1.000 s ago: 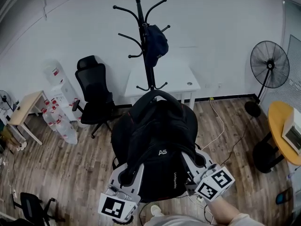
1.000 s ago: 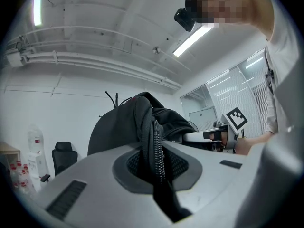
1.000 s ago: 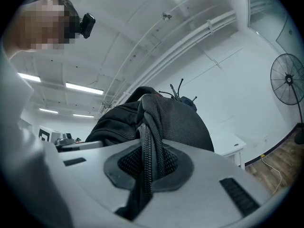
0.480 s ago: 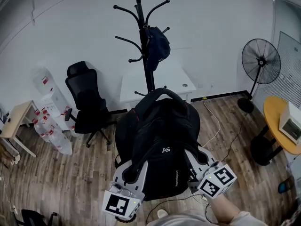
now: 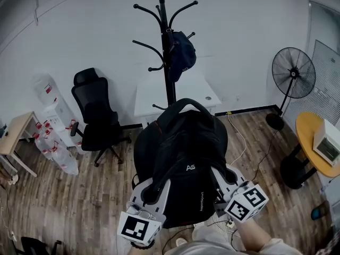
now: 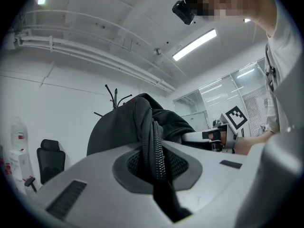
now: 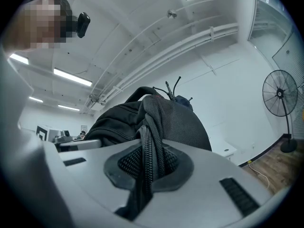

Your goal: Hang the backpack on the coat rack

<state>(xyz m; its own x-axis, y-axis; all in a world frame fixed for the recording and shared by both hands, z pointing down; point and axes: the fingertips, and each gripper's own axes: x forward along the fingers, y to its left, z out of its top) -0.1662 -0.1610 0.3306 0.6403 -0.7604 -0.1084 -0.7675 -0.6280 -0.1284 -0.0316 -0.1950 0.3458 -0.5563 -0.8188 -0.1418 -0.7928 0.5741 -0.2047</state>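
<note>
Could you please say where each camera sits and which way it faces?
Head view: on the person's head, looking down at the black fabric backpack and black metal coat rack; left gripper, right gripper, a forearm show.
Left gripper view: on that gripper, facing along its jaws shut on the backpack.
Right gripper view: likewise, on its gripper.
All share the backpack and coat rack.

Black backpack (image 5: 180, 158); black coat rack (image 5: 170, 84); cap (image 5: 181, 54) on it seemingly navy.
</note>
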